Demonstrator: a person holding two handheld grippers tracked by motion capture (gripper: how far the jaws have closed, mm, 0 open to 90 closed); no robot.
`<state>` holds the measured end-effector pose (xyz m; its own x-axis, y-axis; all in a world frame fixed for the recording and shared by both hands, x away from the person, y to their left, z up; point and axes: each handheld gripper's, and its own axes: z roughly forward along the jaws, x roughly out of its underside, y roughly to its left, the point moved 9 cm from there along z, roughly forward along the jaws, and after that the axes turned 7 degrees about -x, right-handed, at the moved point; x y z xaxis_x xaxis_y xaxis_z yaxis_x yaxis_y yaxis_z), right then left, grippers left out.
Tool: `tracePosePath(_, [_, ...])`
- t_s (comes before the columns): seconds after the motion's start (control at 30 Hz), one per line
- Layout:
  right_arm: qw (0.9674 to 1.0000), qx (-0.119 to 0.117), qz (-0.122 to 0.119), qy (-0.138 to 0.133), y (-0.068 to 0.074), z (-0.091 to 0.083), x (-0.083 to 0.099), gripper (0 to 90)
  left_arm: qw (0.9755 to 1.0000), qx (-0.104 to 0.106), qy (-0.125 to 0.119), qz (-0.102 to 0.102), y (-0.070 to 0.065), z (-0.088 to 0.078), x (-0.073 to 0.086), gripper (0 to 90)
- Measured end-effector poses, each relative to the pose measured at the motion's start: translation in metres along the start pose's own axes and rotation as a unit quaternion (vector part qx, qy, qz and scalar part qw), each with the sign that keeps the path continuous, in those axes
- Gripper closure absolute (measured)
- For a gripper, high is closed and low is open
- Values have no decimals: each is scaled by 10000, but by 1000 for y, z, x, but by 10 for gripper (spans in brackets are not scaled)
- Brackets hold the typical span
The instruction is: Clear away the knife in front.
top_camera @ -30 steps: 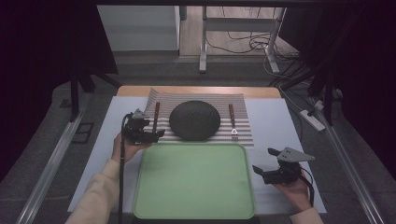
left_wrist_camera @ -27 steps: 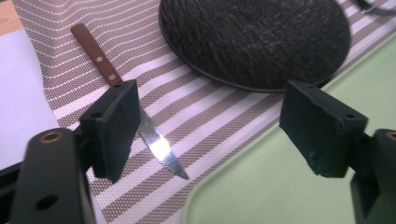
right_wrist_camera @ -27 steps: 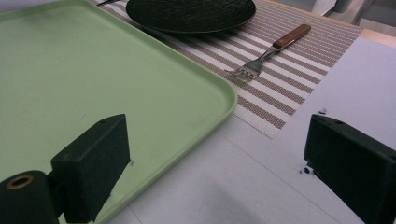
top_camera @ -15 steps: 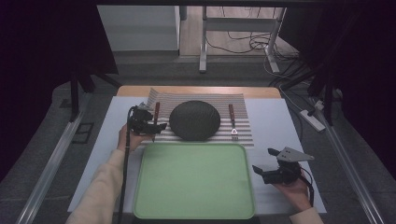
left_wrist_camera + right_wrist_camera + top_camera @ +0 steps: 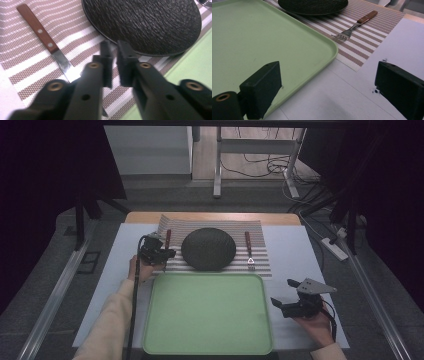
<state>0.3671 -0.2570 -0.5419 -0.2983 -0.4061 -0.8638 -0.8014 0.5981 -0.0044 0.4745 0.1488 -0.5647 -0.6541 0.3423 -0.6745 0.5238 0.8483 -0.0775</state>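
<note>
At the left of the high view, the left hand-held gripper [image 5: 167, 254] sits low over the striped placemat [image 5: 260, 232], right at the knife [image 5: 167, 240] that lies along the mat's left part; its jaws have just been closing and now stand narrow, nearly together. In the left gripper view the 2 black jaws of this hand-held gripper [image 5: 114, 62] rise side by side with only a slim gap, and nothing can be made out between the pads; the knife [image 5: 43, 37], with its brown wooden handle, 2 rivets and steel blade, lies on the mat just beside the left jaw, the blade tip running down under it; whether jaw and blade touch cannot be told. The dark textured plate [image 5: 150, 22] lies just beyond the jaws on the same mat.

In the middle of the high view the plate [image 5: 208, 248] rests at the centre of the placemat, and the green tray [image 5: 207, 312] lies on the counter [image 5: 295, 250] just in front of the mat.

To the right of the plate a fork [image 5: 248, 250] with a brown handle lies on the mat, tines toward the tray. Farther right, the right hand-held gripper [image 5: 282, 295] is held over the counter beside the tray's right edge, jaws wide and holding nothing; its own view shows the tray's corner [image 5: 329, 47] and the fork [image 5: 354, 25] ahead.
</note>
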Motion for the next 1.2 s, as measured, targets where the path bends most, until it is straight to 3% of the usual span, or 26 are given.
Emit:
tracePosePath(0.6, [10000, -34, -34, 47, 1, 0, 1, 69, 9981, 28, 601, 134, 1, 21, 27, 888])
tracePosePath(1.2, [10000, -28, -17, 16, 0, -1, 0, 70, 9974, -58, 716, -18, 16, 10, 44, 888])
